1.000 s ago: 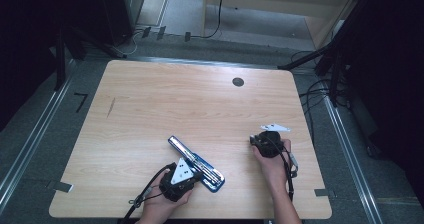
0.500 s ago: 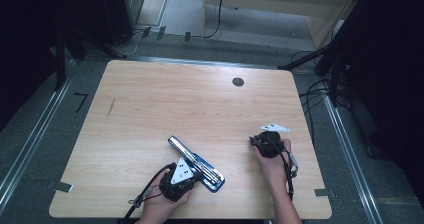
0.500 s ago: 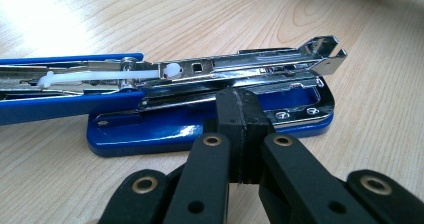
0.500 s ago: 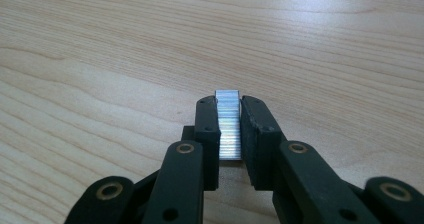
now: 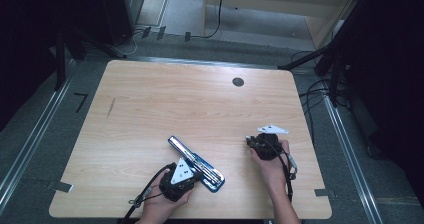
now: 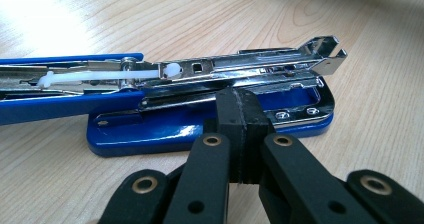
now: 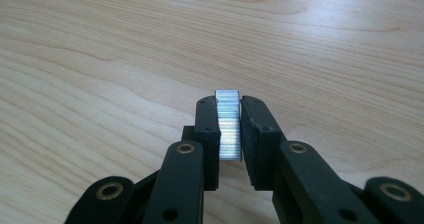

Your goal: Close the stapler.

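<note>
wooden table (image 5: pixel 150 109), high view. blue stapler (image 5: pixel 196 163) lying open near the front edge, chrome staple rail (image 5: pixel 181 148) swung out and pointing up-left, blue base (image 5: pixel 212 179) at the lower right end. left gripper (image 5: pixel 192 175) held in left hand (image 5: pixel 162 204) at the front edge, tips right against the stapler's side. in the left gripper view (image 6: pixel 239 115) jaws fully closed, pads pressed flat together with nothing between them, tips resting against the blue base (image 6: pixel 210 129) just below the chrome rail (image 6: pixel 260 66); white plastic pusher (image 6: pixel 100 76) lying along the rail at left. right gripper (image 5: pixel 251 142) held in right hand (image 5: pixel 272 164), well apart to the right of the stapler, grey three-cornered plate (image 5: pixel 273 129) on top. in the right gripper view (image 7: pixel 229 126) jaws nearly closed, clamped on a strip of staples (image 7: pixel 228 124), silver, standing on edge between the pads, above bare wood. small round dark hole (image 5: pixel 238 82) in the table far side. cables (image 5: pixel 320 99) on the floor to the right.
</note>
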`<state>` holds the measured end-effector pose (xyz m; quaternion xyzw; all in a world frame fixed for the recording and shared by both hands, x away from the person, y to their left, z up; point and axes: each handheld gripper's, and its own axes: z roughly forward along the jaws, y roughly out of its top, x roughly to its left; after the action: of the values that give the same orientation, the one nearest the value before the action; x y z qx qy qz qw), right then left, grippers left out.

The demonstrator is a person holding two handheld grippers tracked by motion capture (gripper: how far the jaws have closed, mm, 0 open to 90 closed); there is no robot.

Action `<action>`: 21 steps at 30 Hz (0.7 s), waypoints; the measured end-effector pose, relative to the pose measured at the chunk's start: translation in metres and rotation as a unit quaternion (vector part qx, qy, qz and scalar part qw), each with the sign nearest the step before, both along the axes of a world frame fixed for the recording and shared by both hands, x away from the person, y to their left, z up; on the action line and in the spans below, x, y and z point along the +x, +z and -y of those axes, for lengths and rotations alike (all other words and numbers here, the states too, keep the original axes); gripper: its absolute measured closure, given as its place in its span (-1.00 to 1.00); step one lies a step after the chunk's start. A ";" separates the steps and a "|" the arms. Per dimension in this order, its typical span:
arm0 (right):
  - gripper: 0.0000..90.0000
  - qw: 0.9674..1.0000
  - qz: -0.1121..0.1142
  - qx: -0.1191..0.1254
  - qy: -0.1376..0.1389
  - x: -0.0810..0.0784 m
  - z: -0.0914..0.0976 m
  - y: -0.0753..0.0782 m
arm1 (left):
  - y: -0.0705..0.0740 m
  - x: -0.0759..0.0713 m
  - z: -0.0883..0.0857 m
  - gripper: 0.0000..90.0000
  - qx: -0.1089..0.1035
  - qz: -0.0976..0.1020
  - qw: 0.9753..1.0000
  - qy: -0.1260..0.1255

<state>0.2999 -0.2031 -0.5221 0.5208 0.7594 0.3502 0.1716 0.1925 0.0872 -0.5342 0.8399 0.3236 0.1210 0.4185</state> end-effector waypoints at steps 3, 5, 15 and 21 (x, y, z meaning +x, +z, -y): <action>0.78 1.000 0.003 0.000 0.008 -0.003 -0.004 0.002 | 0.000 0.000 0.000 1.00 0.000 0.000 1.000 0.000; 0.78 1.000 0.005 0.000 0.013 -0.005 -0.007 0.004 | 0.000 0.000 0.000 1.00 0.000 0.000 1.000 0.000; 0.78 0.999 0.014 0.002 0.040 -0.017 -0.021 0.011 | 0.000 0.000 0.000 1.00 0.003 0.000 1.000 0.000; 0.78 0.998 0.020 0.003 0.059 -0.025 -0.028 0.014 | 0.000 0.000 0.000 1.00 0.002 0.000 1.000 0.000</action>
<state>0.2752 -0.1747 -0.5078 0.4687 0.7839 0.3725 0.1644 0.1923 0.0872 -0.5339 0.8409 0.3230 0.1221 0.4166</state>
